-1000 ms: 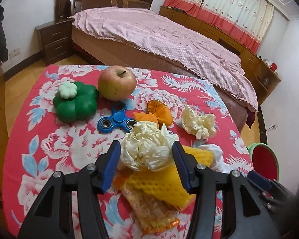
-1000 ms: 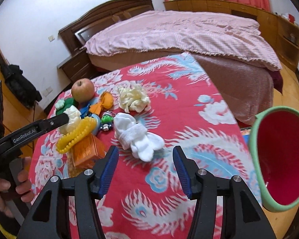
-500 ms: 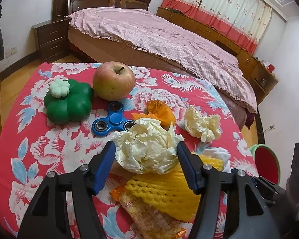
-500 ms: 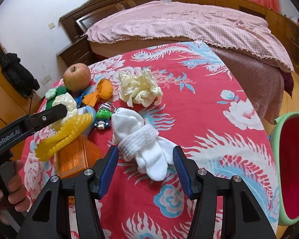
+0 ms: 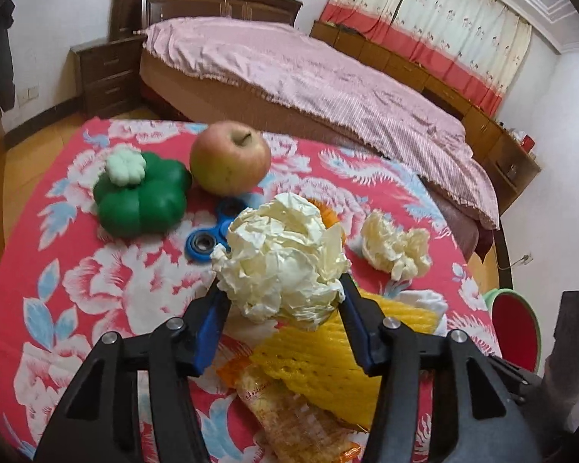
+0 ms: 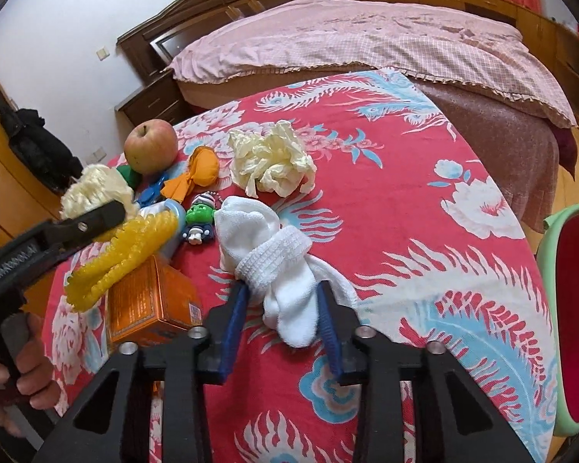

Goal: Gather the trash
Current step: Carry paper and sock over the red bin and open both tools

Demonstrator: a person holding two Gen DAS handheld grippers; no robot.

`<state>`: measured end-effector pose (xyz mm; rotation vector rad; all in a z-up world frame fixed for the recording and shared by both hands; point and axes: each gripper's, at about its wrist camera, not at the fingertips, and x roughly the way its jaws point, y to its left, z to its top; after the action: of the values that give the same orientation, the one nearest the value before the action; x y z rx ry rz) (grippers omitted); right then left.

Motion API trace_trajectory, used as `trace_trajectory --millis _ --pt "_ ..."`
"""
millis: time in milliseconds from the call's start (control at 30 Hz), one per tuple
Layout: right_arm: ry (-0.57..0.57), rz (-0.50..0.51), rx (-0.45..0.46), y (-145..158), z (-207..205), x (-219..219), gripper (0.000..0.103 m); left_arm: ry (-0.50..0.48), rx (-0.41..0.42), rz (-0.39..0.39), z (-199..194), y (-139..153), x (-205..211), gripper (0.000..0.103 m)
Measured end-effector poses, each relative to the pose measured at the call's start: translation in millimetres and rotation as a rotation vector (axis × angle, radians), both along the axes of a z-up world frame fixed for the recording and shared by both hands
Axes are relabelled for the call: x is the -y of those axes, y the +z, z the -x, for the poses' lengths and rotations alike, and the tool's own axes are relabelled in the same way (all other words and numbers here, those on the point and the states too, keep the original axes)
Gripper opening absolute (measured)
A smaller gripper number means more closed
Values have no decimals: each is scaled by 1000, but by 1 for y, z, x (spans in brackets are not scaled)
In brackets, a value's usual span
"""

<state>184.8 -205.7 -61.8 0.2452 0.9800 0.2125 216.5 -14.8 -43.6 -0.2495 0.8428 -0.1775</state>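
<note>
Table (image 6: 424, 200), red floral cloth, holding:

- Crumpled paper wads: two. One (image 5: 281, 262) sits between the blue pads of the left gripper (image 5: 280, 301), whose jaws have just been closing and now press it at about half width. The second wad (image 6: 270, 162) lies free on the cloth at 12 o'clock from the right gripper.
- White sock bundle (image 6: 278, 266): one. The right gripper (image 6: 283, 308) has its jaws drawn in narrow, just closed, pads pinching the toe end.
- Yellow foam fruit net (image 6: 123, 247): one, resting on the orange box and under the left gripper.
- Orange box (image 6: 150, 301): one, at 9 o'clock from the right gripper.
- Snack wrapper (image 5: 289, 420): one, under the net in the left wrist view.
- Orange balloon (image 6: 197, 173): one, limp.
- Apple (image 5: 229, 158): one, at 11 o'clock from the left gripper.
- Green clover toy (image 5: 141, 200): one, touching or just beside the apple; cannot tell which.
- Blue fidget spinner (image 5: 208, 235): one, partly hidden by the held wad.
- Green figure keychain (image 6: 198, 220): one, just beside the sock.

Red bin with green rim (image 6: 575, 308): one, off the table edge at 3 o'clock from the right gripper.

Open cloth runs from the sock to that edge. A bed (image 6: 366, 42) stands close behind the table's far edge. A hand (image 6: 15, 382) grips the left handle.
</note>
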Motion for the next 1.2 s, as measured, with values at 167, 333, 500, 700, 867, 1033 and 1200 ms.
trace_trajectory --millis 167,333,500,700,867,1033,1200 --pt "-12 -17 22 7 7 4 19 -9 29 17 10 11 -3 52" --pt "-16 -21 71 23 22 8 17 -20 57 11 24 25 0 52" --pt "-29 -33 116 41 39 15 17 -42 86 10 38 38 5 52" --pt "-60 -53 165 63 63 29 17 -84 112 2 55 52 19 52" --pt "-87 -52 216 82 87 44 17 -133 107 14 69 58 37 52" --pt "-131 -48 256 96 110 61 17 -174 109 10 81 63 56 52" --pt "-188 -39 282 105 132 85 17 -229 113 3 93 70 81 52"
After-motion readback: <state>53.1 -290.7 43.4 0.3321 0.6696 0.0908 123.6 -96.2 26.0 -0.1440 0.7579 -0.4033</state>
